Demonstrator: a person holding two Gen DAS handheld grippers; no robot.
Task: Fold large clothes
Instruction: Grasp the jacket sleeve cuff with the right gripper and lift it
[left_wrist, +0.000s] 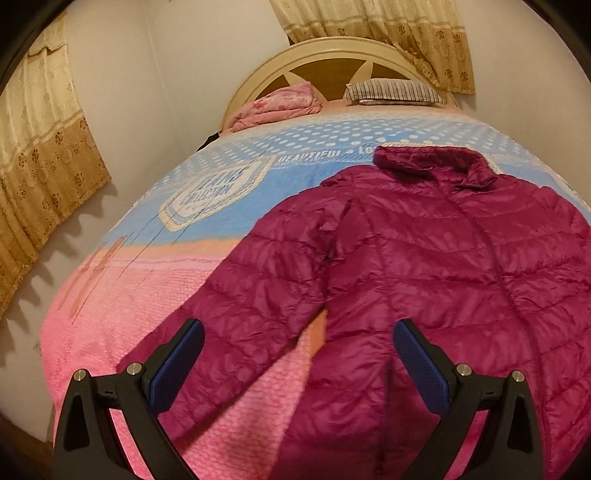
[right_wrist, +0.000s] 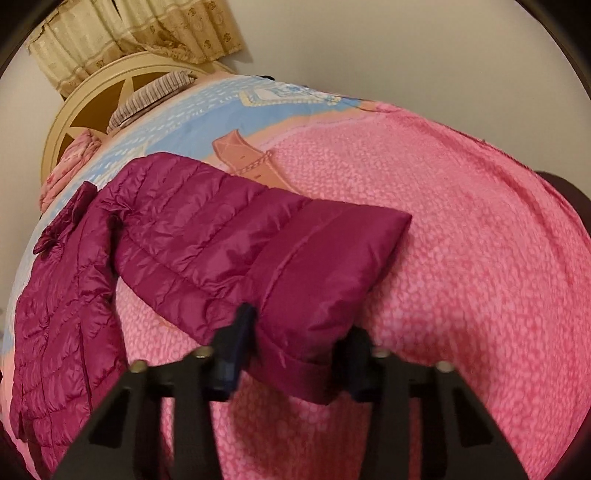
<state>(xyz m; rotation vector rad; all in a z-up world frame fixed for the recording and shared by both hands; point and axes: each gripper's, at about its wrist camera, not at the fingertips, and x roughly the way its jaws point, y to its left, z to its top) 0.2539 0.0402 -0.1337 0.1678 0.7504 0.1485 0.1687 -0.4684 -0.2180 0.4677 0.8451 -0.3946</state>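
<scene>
A magenta quilted puffer jacket (left_wrist: 424, 251) lies face up on the bed, collar toward the headboard, zipper closed. Its left sleeve (left_wrist: 236, 306) runs down toward the foot of the bed. My left gripper (left_wrist: 298, 354) is open and empty, hovering above the gap between that sleeve and the jacket body. In the right wrist view the jacket's other sleeve (right_wrist: 236, 236) stretches toward me, and its cuff (right_wrist: 303, 350) sits between the fingers of my right gripper (right_wrist: 295, 350), which is partly closed around it and blurred.
The bed carries a pink and blue bedspread (left_wrist: 155, 280). A pink folded blanket (left_wrist: 280, 105) and a striped pillow (left_wrist: 395, 92) lie by the cream headboard (left_wrist: 325, 59). Gold curtains (left_wrist: 40, 158) hang on the left wall and behind the headboard.
</scene>
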